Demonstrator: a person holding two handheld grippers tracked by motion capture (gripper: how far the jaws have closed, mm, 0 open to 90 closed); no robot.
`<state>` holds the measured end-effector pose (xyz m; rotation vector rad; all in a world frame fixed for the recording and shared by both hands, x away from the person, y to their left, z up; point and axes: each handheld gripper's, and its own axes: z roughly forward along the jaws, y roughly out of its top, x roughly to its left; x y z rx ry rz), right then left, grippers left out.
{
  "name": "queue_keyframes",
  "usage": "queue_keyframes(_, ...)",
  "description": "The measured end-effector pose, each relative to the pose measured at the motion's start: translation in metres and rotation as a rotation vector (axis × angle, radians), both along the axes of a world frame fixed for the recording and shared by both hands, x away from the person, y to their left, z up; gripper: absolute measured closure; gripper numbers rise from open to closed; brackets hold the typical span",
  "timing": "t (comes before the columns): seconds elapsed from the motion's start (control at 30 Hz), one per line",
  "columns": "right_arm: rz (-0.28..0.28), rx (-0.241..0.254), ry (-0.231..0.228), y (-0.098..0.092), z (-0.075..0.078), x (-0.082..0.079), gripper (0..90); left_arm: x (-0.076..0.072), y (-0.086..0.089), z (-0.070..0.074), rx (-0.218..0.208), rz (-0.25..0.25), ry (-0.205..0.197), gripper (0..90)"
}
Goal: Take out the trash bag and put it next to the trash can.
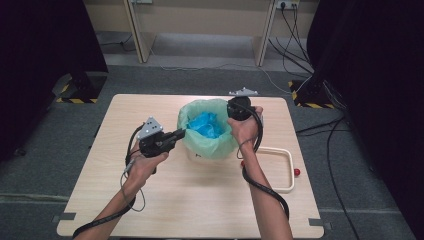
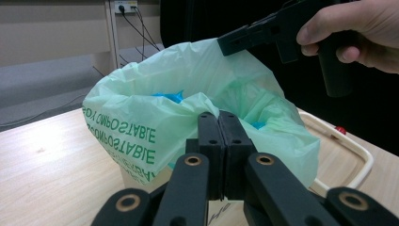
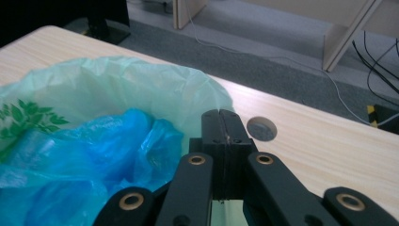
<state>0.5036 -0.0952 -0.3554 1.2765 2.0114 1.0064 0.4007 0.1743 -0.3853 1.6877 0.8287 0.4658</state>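
A pale green compostable bag (image 1: pixel 207 145) lines a small bin in the middle of the table, with crumpled blue plastic (image 1: pixel 207 125) inside it. My left gripper (image 1: pixel 182 132) reaches in from the left, and its jaws (image 2: pixel 219 115) are shut on a fold of the bag's near rim. At the bag's right rim my right gripper (image 1: pixel 232 118) points down, shut (image 3: pixel 226 113) on the green film. In the left gripper view that right gripper (image 2: pixel 222 44) holds the far rim pulled up into a peak. The blue plastic (image 3: pixel 94 155) lies just left of the right jaws.
A white loop-shaped frame (image 1: pixel 290 165) lies on the wooden table (image 1: pixel 175 200) to the right of the bin, with a small red thing (image 1: pixel 297 172) beside it. A round cable hole (image 3: pixel 261 128) sits in the tabletop beyond the bag. Cables trail on the floor behind.
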Motion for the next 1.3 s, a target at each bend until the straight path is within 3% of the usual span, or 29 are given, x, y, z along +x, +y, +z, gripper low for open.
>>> queue_keyframes(0.47,0.060,0.039,-0.081,0.009,0.037,-0.013,90.0,-0.008,0.012,0.025,-0.017,-0.023,-0.027,88.8)
queue_keyframes(0.83,0.098,0.065,-0.113,0.017,0.062,-0.018,90.0,-0.014,0.027,0.045,-0.010,-0.042,-0.013,88.9)
queue_keyframes(1.3,0.159,0.075,-0.160,0.042,0.087,-0.027,90.0,-0.023,0.053,0.066,-0.023,-0.029,-0.029,89.1)
